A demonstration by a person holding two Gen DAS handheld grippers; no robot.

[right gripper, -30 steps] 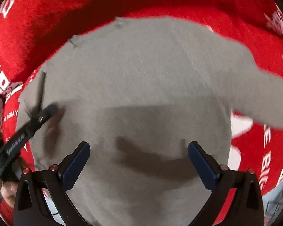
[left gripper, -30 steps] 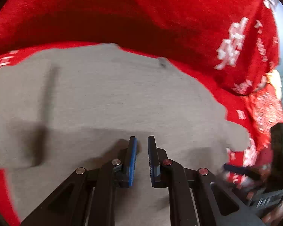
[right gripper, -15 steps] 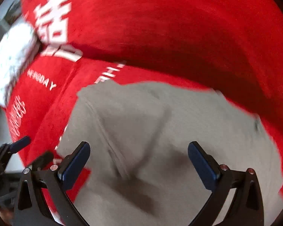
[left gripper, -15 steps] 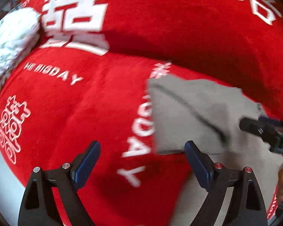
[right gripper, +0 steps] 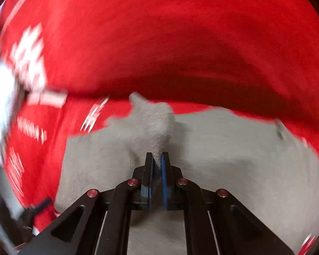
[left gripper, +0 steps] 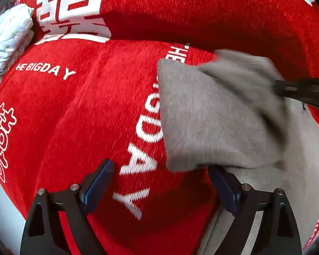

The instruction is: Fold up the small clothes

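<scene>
We're mid-fold: right tool has just closed, clamped on a bunched flap of the grey garment, right of frame on the red blanket. Left tool apart, empty. Next: carry flap across, lay flat.

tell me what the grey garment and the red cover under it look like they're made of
Grey garment: looks like soft knit, maybe cotton jersey or fleece; matte, fine fuzzy texture, and it bunches limply where the right claw pinches it. Red cover: seems a short-pile plush or velvety fabric; its nap shows streaky light and dark strokes, with flat white lettering on it. Exact fibres can't be told.
</scene>
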